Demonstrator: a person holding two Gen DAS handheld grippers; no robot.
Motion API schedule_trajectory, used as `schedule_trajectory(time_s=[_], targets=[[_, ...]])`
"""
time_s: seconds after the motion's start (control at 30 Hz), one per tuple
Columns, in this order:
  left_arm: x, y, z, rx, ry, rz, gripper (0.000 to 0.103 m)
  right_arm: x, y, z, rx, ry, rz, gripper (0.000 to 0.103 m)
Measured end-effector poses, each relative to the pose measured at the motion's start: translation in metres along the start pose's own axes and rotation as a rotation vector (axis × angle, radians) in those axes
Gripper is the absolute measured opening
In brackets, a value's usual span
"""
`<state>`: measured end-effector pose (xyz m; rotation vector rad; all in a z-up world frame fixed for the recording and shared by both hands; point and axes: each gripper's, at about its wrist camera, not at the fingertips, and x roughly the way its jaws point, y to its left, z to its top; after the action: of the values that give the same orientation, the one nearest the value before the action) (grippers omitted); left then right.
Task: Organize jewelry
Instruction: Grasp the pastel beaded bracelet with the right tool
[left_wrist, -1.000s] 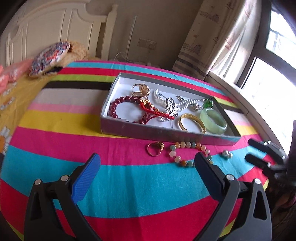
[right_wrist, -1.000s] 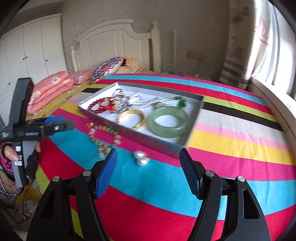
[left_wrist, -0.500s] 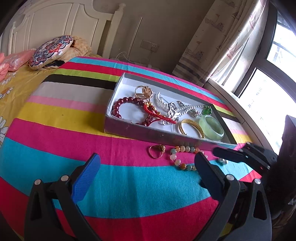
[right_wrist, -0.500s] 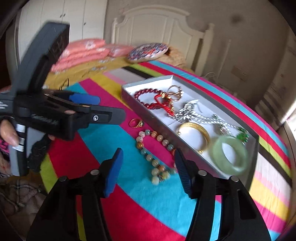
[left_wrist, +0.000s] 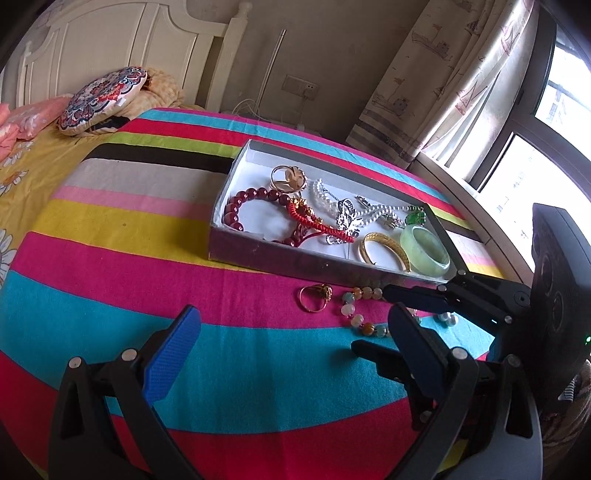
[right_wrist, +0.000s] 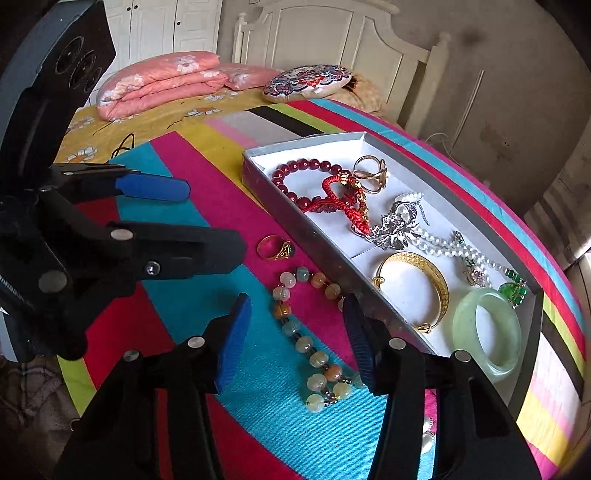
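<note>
A grey jewelry box (left_wrist: 280, 258) (right_wrist: 317, 236) lies on the striped cloth, holding a red bead bracelet (right_wrist: 295, 173), red cord bracelet (right_wrist: 343, 203), gold ring (left_wrist: 286, 177), silver brooch (right_wrist: 397, 221), pearl necklace (right_wrist: 443, 243), gold bangle (left_wrist: 384, 247) (right_wrist: 436, 280) and jade bangle (left_wrist: 424, 251) (right_wrist: 487, 328). Outside the box lie a gold ring (left_wrist: 316, 297) (right_wrist: 275, 247), a pastel bead bracelet (left_wrist: 356, 310) (right_wrist: 310, 332) and pearl earrings (left_wrist: 447, 317) (right_wrist: 426, 435). My right gripper (right_wrist: 295, 332) (left_wrist: 376, 321) is open over the bead bracelet. My left gripper (left_wrist: 291, 350) (right_wrist: 207, 218) is open and empty, just left of the gold ring.
The striped cloth (left_wrist: 147, 258) covers a bed. A patterned cushion (left_wrist: 99, 99) and pink folded quilts (right_wrist: 162, 81) lie by the white headboard (left_wrist: 129, 48). A curtain (left_wrist: 443, 74) and window (left_wrist: 535, 166) are on the right.
My right gripper has swung in low over the bead bracelet, close to the box's front wall. My left gripper has moved slightly forward. Both stay open.
</note>
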<state>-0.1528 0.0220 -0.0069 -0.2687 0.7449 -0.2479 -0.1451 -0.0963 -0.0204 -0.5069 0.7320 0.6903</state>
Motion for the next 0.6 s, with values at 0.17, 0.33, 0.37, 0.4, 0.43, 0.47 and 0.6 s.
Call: schedule_trajectory(time_s=[0.17, 0.33, 0.37, 0.4, 0.43, 0.47, 0.6], targets=[[0.000, 0.001, 0.000, -0.001, 0.001, 0.002, 0.100, -0.001, 0.004, -0.001, -0.002, 0.003, 0.024, 0.013], [0.000, 0.001, 0.000, -0.003, 0.002, 0.002, 0.100, -0.010, 0.011, -0.006, -0.013, -0.018, 0.026, 0.011], [0.001, 0.001, 0.000, -0.003, 0.003, 0.002, 0.100, -0.014, 0.012, -0.007, -0.010, -0.026, 0.029, 0.011], [0.001, 0.001, 0.001, -0.002, 0.006, 0.002, 0.100, -0.018, 0.011, -0.010, -0.005, -0.037, 0.028, 0.011], [0.001, 0.001, 0.000, -0.003, 0.006, 0.002, 0.100, -0.023, 0.010, -0.012, 0.003, -0.048, 0.026, 0.011], [0.001, 0.001, 0.000, -0.004, 0.007, 0.003, 0.100, -0.031, 0.008, -0.015, 0.020, -0.065, 0.027, 0.011], [0.002, 0.001, 0.000, -0.005, 0.012, 0.007, 0.100, -0.062, -0.003, -0.030, 0.092, -0.133, 0.043, 0.011]])
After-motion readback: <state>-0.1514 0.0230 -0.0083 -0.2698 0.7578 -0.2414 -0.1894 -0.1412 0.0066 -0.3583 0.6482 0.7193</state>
